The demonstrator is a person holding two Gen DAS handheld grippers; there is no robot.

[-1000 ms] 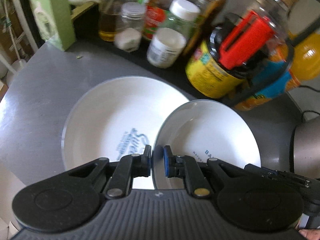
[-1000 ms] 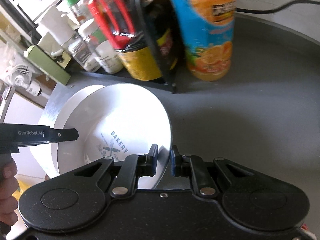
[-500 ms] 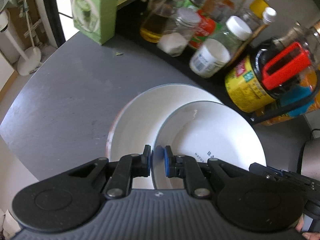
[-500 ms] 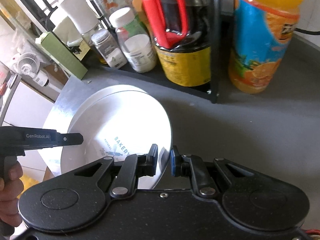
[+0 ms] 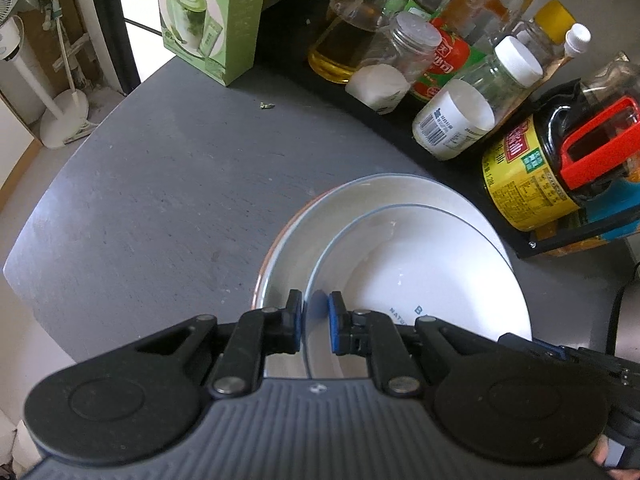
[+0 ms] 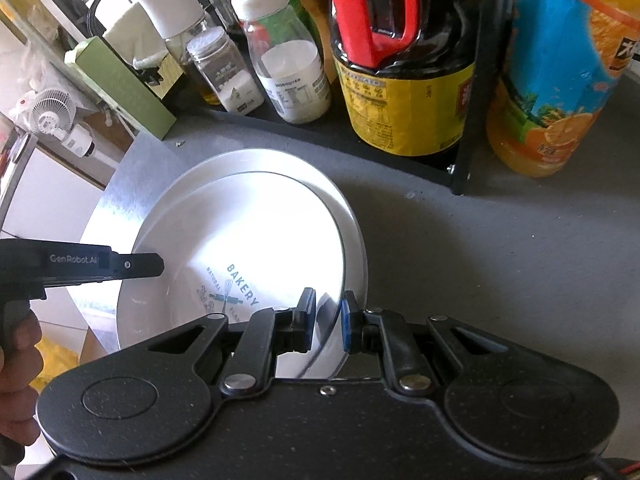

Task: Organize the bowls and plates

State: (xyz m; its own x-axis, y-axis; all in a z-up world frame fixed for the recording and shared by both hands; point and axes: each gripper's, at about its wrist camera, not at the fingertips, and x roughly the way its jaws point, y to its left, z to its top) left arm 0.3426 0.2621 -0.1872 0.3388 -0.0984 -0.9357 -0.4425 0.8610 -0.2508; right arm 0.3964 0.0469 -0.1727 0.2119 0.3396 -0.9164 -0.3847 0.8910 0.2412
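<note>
Smaller white bowl (image 5: 420,280): near rim hidden behind the left tool's black body; printed blue wording cut to a few letters there.
Larger white plate with an orange-brown edge (image 5: 288,248): mostly covered by the bowl; whether the bowl rests on it cannot be told.
Glare: in the right wrist view the bowl's far inner wall toward 11 o'clock is washed out.
Tall orange juice bottle (image 6: 560,80): top cut off by the upper edge at 1 o'clock.
Person's hand (image 6: 16,364): cut off at 9 o'clock.
</note>
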